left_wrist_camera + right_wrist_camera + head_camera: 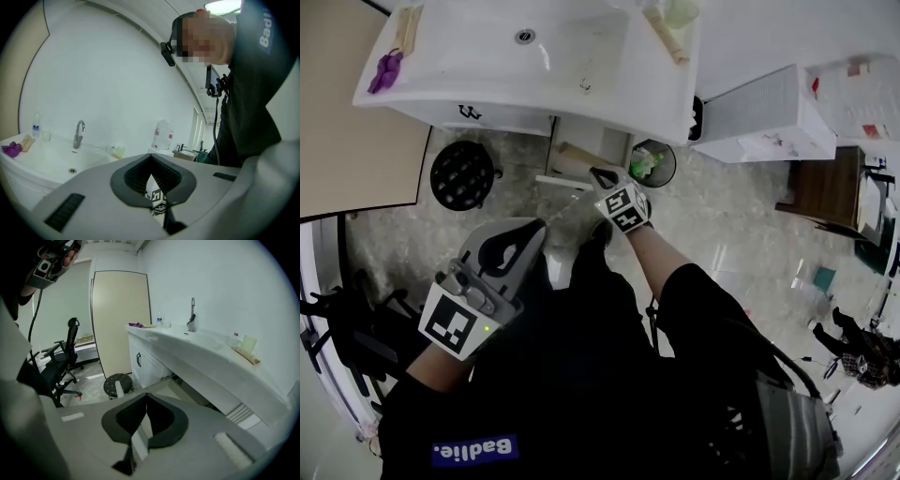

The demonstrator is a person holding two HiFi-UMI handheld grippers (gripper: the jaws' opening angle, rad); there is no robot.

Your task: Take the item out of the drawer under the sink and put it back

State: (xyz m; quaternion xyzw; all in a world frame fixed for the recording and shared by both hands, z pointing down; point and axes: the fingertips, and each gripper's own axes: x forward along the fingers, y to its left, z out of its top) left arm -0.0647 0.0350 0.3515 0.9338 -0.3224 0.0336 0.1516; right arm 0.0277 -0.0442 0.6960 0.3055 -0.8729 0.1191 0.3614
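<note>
Only the head view shows the one bin [654, 165] beside the sink [487, 61]. The left gripper [150, 157] and right gripper [146, 397] are both closed and empty.

Sink counter [487, 66] has a purple thing [384, 72] at its left end, and a cup [680, 11] and a wooden stick [666, 37] on the right. On the floor [722, 234] near it are a black stool [461, 174] and a bin [653, 163].

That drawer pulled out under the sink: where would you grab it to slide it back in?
Probably by the white front edge of the drawer, coming from above on the person's side. The drawer stands out from under the sink, so that thin, straight edge lies bare, and the jaws could likely pinch it front and back.
</note>
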